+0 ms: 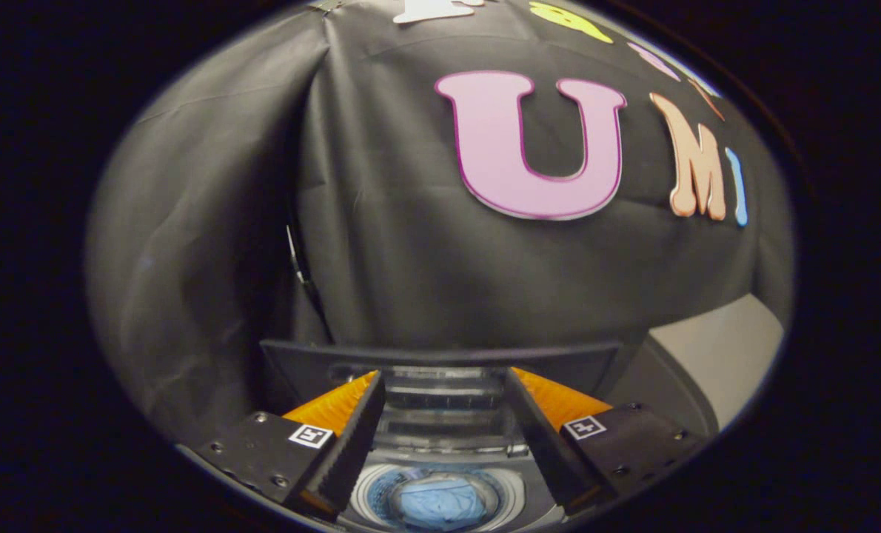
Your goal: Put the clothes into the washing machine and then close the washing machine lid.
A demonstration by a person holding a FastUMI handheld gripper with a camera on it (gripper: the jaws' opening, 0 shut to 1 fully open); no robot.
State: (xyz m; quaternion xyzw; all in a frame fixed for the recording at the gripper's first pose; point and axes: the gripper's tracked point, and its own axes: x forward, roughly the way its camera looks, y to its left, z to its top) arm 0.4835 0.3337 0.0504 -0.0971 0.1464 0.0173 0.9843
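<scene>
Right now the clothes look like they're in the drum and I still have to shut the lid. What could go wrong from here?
1. The lid stands raised beyond the open gripper, whose fingers hold nothing; a push from here may slip off its edge.
2. The blue clothes sit high in the drum; if they bulge over the rim, the lid could catch on them.

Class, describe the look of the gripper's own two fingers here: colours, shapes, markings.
The gripper has two black, wedge-shaped fingers with ribbed inner edges and orange ribbed outer faces. Each sits on a black block with screws, bearing a small white square tag with a black pattern.
</scene>
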